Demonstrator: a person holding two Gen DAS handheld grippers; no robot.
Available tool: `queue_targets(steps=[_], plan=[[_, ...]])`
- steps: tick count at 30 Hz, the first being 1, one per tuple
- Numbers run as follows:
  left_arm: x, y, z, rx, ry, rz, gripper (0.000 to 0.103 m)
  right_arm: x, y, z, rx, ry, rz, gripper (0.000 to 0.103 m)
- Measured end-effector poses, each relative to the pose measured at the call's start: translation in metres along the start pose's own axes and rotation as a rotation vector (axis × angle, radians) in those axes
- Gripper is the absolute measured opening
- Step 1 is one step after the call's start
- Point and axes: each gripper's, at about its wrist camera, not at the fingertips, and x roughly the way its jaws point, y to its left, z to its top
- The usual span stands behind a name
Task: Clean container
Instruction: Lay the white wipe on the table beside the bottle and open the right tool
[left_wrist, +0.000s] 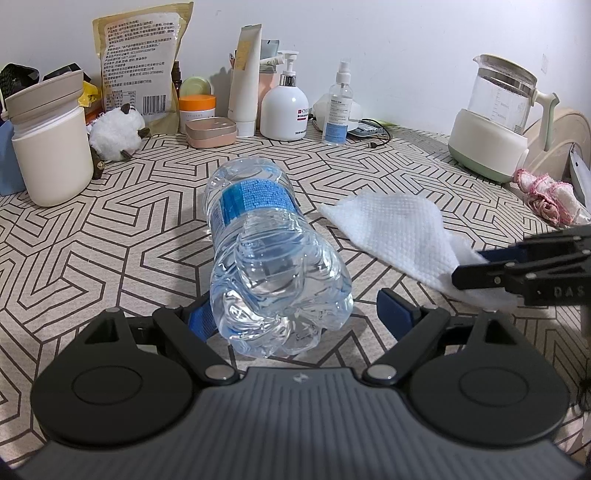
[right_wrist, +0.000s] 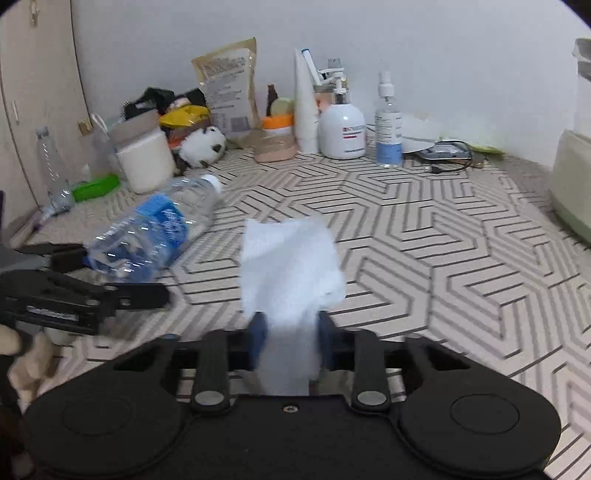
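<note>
While both grippers sit low over the patterned table, the scene reads as follows.

left gripper (left_wrist: 291, 314): jaws spread wide, one blue pad on each side of the bottle's base; the left pad looks to be touching the plastic, the right pad stands apart from it. Not clamped.

right gripper (right_wrist: 291, 332): jaws pressed in on a bunched end of the white cloth, pinching it between the blue pads.

water bottle (left_wrist: 266, 251): clear plastic, blue label, lying on its side on the table, base toward the left gripper, neck pointing far. White cap visible in the right wrist view (right_wrist: 212, 181). It sits to the left of the cloth.

white cloth (right_wrist: 291, 258): textured wipe, near end held in the right gripper, rest fanned out flat toward the far side. In the left wrist view (left_wrist: 399, 229) it lies on the table to the right of the bottle, near it but not touching.

table (left_wrist: 110, 240): covered in a beige geometric line pattern.

far left: white canister (left_wrist: 51, 147) with a beige lid, a small plush sheep (left_wrist: 114, 134) just beside it.

far middle: tan food pouch (left_wrist: 142, 66) leaning on the wall, orange-lidded jar (left_wrist: 197, 109), pink case (left_wrist: 210, 133), white tube (left_wrist: 245, 81), white pump bottle (left_wrist: 284, 107), clear spray bottle (left_wrist: 338, 107).

far right: glass kettle (left_wrist: 498, 114) on a green-white base, a pink-edged rag (left_wrist: 550, 195) near it.

right wrist view: slightly blurred, fine detail unclear.
</note>
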Motion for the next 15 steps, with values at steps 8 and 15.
queue_targets(steps=[8,15], plan=[[0.001,-0.002,0.000,0.007,0.004,0.004,0.090,-0.002,0.002,0.000,0.023,0.003,-0.084,0.030],[0.001,-0.003,0.000,0.004,0.008,0.003,0.094,-0.003,0.014,-0.007,0.119,-0.035,-0.104,0.033]])
